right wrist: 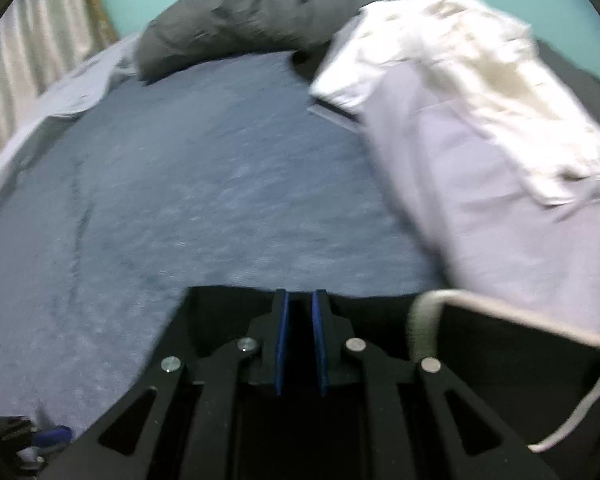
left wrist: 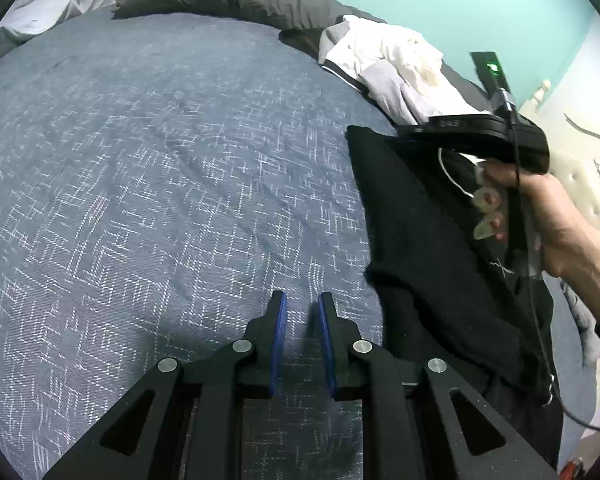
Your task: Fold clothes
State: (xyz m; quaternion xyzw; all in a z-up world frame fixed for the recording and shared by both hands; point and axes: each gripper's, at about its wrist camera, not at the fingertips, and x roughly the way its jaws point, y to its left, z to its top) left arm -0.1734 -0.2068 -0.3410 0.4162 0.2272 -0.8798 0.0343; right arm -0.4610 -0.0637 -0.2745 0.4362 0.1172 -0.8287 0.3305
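Garment: black garment [left wrist: 428,240] lay on the bed [left wrist: 160,160], right of the left gripper [left wrist: 302,300].
Axis: ran near-to-far, far edge toward the pile [left wrist: 388,64].
Left gripper: slightly parted, empty.
Right gripper [right wrist: 300,298]: over the garment, nearer; narrowly parted, grip unclear.

No readable text anywhere; raised marking on the black plastic gripper body [left wrist: 456,126] held in the person's hand is too blurred to make out
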